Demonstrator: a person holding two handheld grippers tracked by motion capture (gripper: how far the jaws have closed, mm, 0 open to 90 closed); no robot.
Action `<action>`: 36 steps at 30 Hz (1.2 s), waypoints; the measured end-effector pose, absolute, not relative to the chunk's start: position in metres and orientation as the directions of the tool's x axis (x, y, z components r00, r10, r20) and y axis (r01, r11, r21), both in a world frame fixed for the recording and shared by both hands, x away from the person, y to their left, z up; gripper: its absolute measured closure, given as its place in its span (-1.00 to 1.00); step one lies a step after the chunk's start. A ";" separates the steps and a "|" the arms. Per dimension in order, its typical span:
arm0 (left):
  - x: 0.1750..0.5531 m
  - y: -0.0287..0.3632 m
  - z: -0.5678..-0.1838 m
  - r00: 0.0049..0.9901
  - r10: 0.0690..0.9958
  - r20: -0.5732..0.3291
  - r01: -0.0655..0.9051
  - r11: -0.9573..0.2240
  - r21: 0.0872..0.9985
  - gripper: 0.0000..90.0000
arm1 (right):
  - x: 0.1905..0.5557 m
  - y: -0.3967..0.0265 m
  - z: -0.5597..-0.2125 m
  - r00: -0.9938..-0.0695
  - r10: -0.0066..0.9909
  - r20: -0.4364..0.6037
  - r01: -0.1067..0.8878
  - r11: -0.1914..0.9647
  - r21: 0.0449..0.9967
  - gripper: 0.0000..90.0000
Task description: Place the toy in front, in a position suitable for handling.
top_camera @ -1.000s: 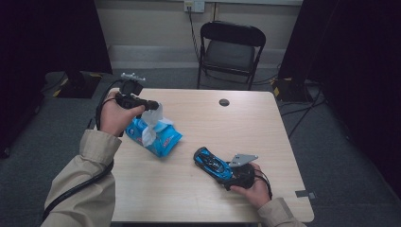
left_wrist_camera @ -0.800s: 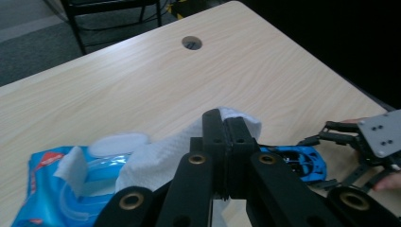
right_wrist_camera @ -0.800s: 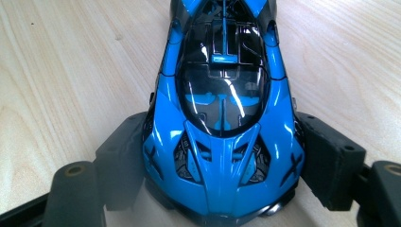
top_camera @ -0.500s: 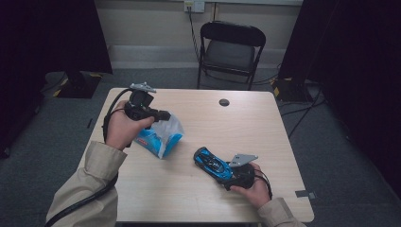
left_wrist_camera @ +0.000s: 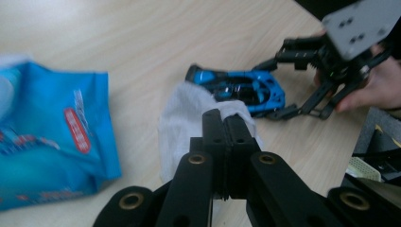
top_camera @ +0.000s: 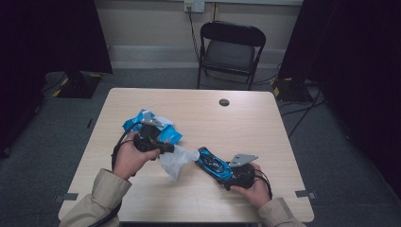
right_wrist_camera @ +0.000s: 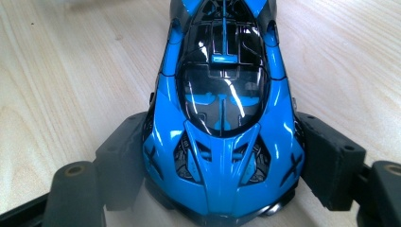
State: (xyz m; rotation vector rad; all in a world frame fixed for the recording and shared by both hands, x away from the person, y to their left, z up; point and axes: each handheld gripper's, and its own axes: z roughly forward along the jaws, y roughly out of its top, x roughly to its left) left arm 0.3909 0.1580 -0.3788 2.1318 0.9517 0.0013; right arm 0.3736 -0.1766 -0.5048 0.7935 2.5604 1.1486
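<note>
Dim room, pale wooden counter (top_camera: 283, 142), a folding chair (top_camera: 230, 49) standing beyond its far edge. Left tongs (top_camera: 166, 149) are pinching a white wipe (top_camera: 177, 161) with the jaws fully closed on a fold of it; in the left gripper view the two black jaws are pressing flat together on the cloth (left_wrist_camera: 189, 118), and the rest of it is draping down toward the counter. Right tongs (top_camera: 226, 174) are gripping a blue toy car (top_camera: 213, 163) across its body, the jaws standing wide and their pads pressing on both flanks, as the right gripper view is showing (right_wrist_camera: 222, 137). The car is sitting on the counter near the front edge, right of centre, with its far end just beside the hanging wipe. Behind the left hand a blue wipe pack (top_camera: 151, 127) is lying on the counter, well apart from the car.

Judging by this, the step in hand is bringing the wipe over to clean the car while the right tongs are steadying it. The next move is calling for lowering the wipe onto the car's body and rubbing along it, while keeping the pinch tight so the cloth is not slipping free, and holding the car firm against the push
</note>
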 end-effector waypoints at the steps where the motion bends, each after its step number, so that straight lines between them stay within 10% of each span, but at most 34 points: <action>1: 0.389 0.159 -0.386 0.718 0.626 -0.304 0.637 -0.415 0.650 0.99 | 0.374 -0.177 -0.505 -0.828 0.560 0.016 0.384 0.547 0.744 -0.45; 22: 0.380 0.144 -0.468 0.705 0.645 -0.296 0.662 -0.447 0.601 0.94 | 0.374 -0.177 -0.505 -0.828 0.560 0.016 0.384 0.547 0.744 -0.45; 36: 0.385 0.122 -0.492 0.770 0.605 -0.203 0.556 -0.478 0.680 0.02 | 0.374 -0.177 -0.505 -0.829 0.559 0.016 0.383 0.548 0.744 -0.45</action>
